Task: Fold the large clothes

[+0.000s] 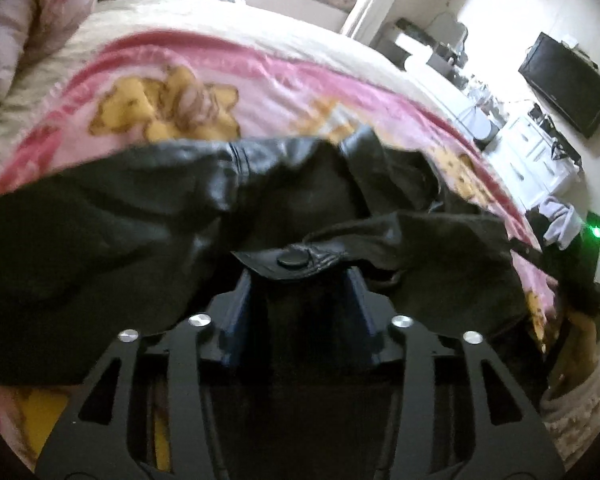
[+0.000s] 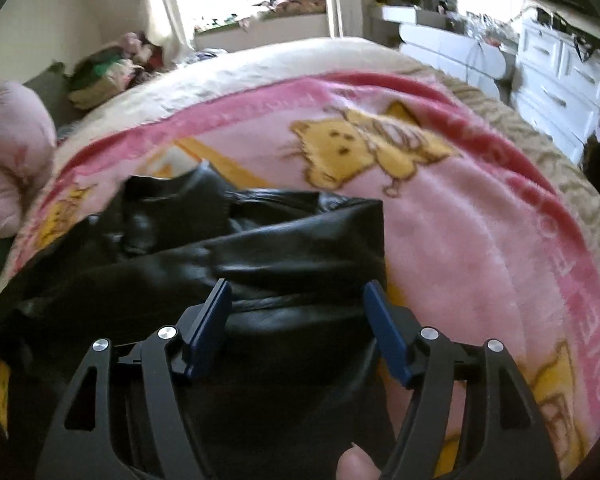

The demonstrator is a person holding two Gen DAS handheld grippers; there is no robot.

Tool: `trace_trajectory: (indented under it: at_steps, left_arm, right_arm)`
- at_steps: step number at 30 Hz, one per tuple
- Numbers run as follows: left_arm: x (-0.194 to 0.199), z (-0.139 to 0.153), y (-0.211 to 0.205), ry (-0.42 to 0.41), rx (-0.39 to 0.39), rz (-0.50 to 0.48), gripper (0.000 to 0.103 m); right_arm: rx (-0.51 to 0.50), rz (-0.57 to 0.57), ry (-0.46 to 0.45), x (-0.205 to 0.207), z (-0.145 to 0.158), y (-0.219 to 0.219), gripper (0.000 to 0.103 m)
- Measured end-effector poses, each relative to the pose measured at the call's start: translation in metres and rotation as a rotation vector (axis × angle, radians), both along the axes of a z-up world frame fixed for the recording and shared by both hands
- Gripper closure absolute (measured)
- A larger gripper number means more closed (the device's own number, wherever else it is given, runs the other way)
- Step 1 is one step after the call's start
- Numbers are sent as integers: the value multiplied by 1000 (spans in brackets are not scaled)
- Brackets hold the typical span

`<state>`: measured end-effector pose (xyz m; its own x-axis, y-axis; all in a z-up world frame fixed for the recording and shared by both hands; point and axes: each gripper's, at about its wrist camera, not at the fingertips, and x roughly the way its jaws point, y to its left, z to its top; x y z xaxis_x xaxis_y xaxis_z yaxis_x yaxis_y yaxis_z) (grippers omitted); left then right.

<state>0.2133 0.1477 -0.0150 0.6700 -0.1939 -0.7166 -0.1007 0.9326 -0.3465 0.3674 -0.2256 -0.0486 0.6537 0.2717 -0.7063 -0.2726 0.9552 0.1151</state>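
Bedroom; bed covered by a pink plush blanket with yellow bear prints (image 2: 440,216), white drawers (image 2: 556,80) beyond its far right corner. A black leather jacket (image 2: 260,256) lies crumpled toward the blanket's near edge. Left gripper (image 1: 300,280): jaws apart, a snap-button tab of the jacket (image 1: 296,260) lying across the blue fingertips, pads not pressing. Right gripper (image 2: 298,300): jaws wide apart, straddling a leather fold without clamping.
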Motion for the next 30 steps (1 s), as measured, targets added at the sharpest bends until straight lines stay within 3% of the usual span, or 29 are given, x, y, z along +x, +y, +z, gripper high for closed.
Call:
trace_trajectory:
  at_steps: [3, 6, 9, 11, 13, 14, 20, 24, 27, 29, 30]
  left_arm:
    - [-10, 17, 4, -45, 28, 34, 41]
    - [-18, 31, -1, -82, 58, 31, 35]
    - [-17, 28, -18, -47, 72, -32, 35]
    - [-16, 18, -30, -7, 93, -69, 44]
    - [-16, 4, -36, 31, 109, -77, 59]
    - [-17, -3, -37, 50, 108, -77, 60]
    - [-13, -37, -32, 124, 77, -66, 60]
    - [-14, -41, -35, 123, 97, -67, 60]
    - [-18, -33, -34, 106, 84, -59, 60]
    - [-24, -25, -33, 88, 82, -56, 55]
    - [-27, -20, -33, 79, 80, -56, 46]
  right_arm:
    - [-11, 56, -31, -22, 11, 9, 25]
    - [-13, 91, -44, -38, 16, 15, 24]
    - [-13, 118, -33, -53, 15, 20, 24]
    - [-16, 131, -9, -62, 8, 23, 24]
    - [-15, 129, 23, -67, 1, 24, 24]
    - [-13, 128, 39, -68, -4, 23, 24]
    - [-32, 88, 153, -67, -39, 18, 24]
    - [-59, 73, 141, -69, -48, 22, 24]
    - [-50, 68, 102, -76, -38, 22, 23]
    - [-11, 77, 90, -80, -30, 19, 22]
    - [6, 80, 89, -82, -27, 19, 21]
